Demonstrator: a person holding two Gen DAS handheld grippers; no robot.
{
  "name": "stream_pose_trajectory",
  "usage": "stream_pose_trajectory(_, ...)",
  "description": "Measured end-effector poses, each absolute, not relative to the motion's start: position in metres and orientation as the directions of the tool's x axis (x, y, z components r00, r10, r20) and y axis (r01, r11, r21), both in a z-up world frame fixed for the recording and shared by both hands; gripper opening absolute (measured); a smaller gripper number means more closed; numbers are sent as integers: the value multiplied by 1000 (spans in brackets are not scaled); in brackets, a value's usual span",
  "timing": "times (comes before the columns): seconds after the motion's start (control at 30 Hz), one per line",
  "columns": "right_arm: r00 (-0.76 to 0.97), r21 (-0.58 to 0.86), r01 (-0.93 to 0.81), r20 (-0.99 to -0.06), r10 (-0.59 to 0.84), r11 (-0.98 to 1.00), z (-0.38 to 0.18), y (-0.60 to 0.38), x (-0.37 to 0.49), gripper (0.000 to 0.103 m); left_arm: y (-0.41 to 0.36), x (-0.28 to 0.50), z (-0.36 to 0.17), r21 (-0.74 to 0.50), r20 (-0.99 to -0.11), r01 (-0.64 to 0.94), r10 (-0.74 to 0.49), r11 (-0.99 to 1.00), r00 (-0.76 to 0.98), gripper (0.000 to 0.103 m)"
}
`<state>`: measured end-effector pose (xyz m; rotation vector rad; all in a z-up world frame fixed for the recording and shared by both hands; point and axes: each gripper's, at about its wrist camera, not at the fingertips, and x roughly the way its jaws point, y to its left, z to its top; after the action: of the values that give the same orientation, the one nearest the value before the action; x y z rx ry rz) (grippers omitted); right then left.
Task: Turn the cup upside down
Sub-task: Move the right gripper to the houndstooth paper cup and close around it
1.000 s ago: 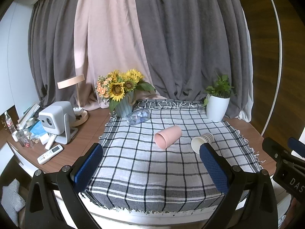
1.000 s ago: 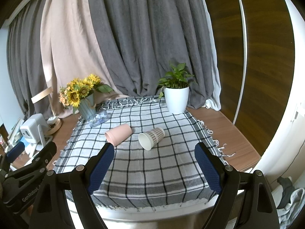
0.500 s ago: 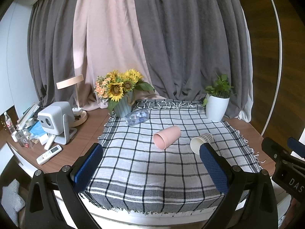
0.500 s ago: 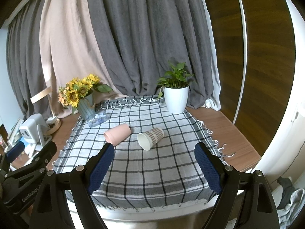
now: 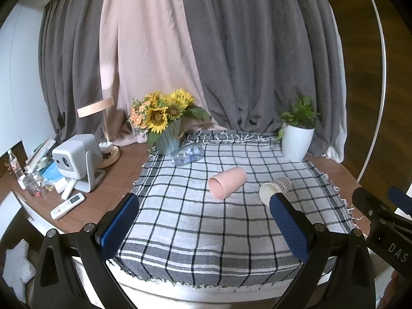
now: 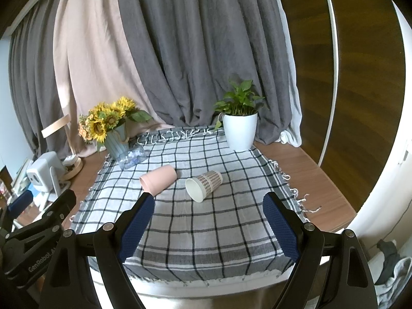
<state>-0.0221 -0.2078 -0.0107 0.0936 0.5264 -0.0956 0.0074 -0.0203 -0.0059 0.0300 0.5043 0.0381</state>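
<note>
A pink cup lies on its side in the middle of the checked tablecloth, mouth toward me; it also shows in the right wrist view. A white paper cup with a patterned wall lies on its side just right of it; in the left wrist view the paper cup is partly behind my right finger. My left gripper is open and empty, above the near edge of the table. My right gripper is open and empty too, held short of both cups.
A sunflower vase and a clear plastic bottle on its side stand at the back left. A white potted plant stands at the back right. A projector, a lamp and a remote sit left of the cloth.
Both views have shifted very slightly; the cups sit marginally further left in frame. Nothing was touched and both grippers stay open.
</note>
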Motion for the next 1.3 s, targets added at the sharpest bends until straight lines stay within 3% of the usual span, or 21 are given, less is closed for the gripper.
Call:
stream_pose_trajectory(0.3,810,119,115,-586,-23,986,-35,-211,18,86,-17,60,-27,74,-596,12,34,997,802,103)
stream_pose_trajectory(0.77,682,247,245,-731,14,937,-86,-223,162,86,-48,211,-61,214,-701,274,-48,938,712,103)
stream_pose_trajectory(1.0,579,284,345,-814,35,894,-115,-236,234,86,-63,286,-78,178,-771,397,-124,900,625,103)
stream_pose_trajectory(1.3,447,303,472,-892,71,828,-152,-254,288,86,-78,348,-103,157,-833,459,-133,874,537,103)
